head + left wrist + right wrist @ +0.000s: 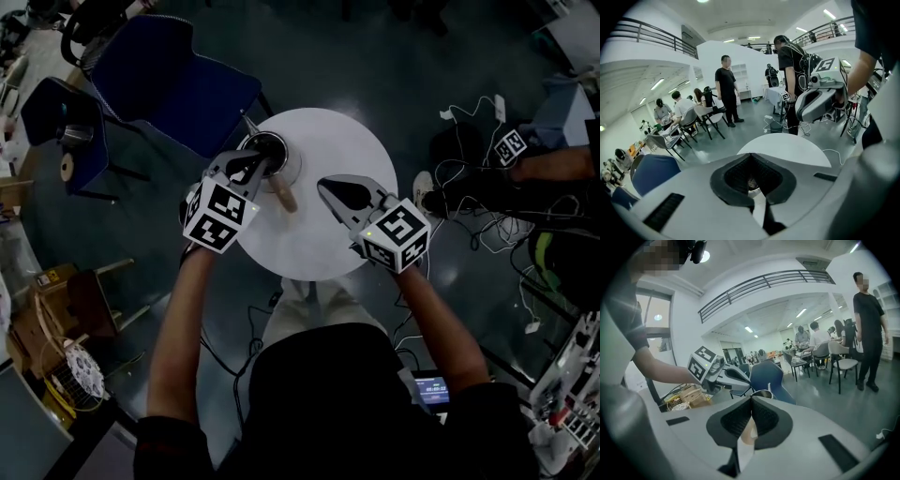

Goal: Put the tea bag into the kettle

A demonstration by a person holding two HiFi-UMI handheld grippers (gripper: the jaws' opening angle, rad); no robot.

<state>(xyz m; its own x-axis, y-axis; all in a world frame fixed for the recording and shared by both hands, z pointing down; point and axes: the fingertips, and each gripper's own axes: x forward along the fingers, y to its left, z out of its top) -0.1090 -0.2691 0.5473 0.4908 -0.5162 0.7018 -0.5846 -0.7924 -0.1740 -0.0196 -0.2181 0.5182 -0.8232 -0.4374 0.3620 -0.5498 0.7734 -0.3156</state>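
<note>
Right gripper point(751, 400) — jaws closed on the tea bag point(748, 436), low centre of its view. Bag judged light, soft and easily torn; a pinch at its upper edge suits. Kettle point(272, 150) stands upper left on the table point(319, 244). Left gripper point(253, 169) — jaws together, beside the kettle.

Table point(319, 248) near half bare, free to pass. Kettle point(279, 148) at far left edge, handle point(284, 197) jutting inward. Left gripper point(255, 169) covers its mouth. Chair point(173, 80) close behind.
</note>
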